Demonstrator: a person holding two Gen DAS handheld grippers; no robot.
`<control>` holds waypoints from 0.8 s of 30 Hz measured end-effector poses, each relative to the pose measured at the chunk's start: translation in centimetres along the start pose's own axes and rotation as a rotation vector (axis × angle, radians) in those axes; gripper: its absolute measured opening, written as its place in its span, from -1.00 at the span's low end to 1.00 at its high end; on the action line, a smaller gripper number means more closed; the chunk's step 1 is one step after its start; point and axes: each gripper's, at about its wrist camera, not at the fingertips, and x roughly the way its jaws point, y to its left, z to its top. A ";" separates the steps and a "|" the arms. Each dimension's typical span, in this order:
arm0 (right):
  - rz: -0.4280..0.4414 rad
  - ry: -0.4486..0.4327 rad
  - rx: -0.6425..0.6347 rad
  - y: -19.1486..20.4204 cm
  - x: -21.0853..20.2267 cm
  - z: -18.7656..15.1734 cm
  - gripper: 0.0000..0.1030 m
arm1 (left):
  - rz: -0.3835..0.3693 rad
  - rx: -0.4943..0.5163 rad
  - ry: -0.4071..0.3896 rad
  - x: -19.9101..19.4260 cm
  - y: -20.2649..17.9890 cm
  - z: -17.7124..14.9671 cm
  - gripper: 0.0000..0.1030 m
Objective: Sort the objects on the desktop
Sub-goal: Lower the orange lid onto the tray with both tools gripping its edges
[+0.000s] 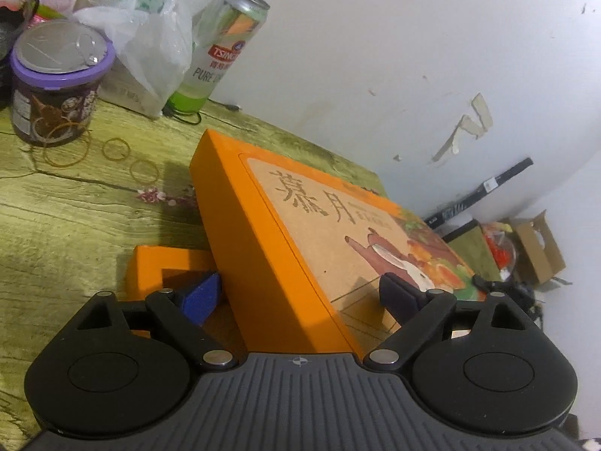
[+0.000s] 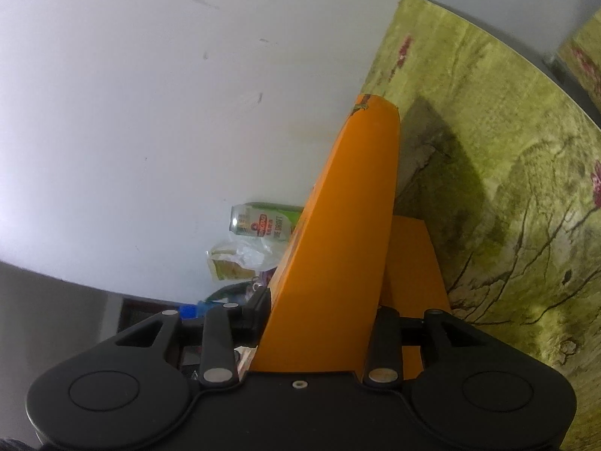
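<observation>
The right tongs [image 2: 319, 319] clamp the flat orange cardboard box lid [image 1: 300, 233], tilted above its orange base [image 1: 150, 267] on the green wood-grain worktop [image 1: 56, 206]. The left tongs [image 1: 300, 293] straddle the lid's edge, gaping. Behind: a green "TSINGTAO PURE DRAFT" can [image 1: 221, 49], a purple-lidded tin [image 1: 52, 82], rubber bands [image 1: 116, 149].

Both wrist views close on orange box lid [image 1: 300, 248], sharing beer can [image 1: 225, 45]

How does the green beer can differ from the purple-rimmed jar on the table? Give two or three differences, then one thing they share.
The green beer can is tall and slim; the purple-rimmed jar is short and wide. The can is green and silver; the jar has a dark label and a purple rim. The can stands at the wall behind the plastic bag; the jar stands further out, by loose rubber bands. Both stand upright with metal tops.
</observation>
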 end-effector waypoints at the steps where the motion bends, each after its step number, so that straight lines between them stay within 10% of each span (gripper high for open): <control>1: -0.008 -0.003 -0.017 0.3 0.0 -0.2 -0.29 | 0.003 0.001 -0.008 -0.1 0.1 -0.3 0.74; 24: -0.054 -0.182 -0.256 3.1 -1.2 -9.3 -0.20 | 0.001 0.123 -0.184 -5.5 -0.6 -6.4 0.70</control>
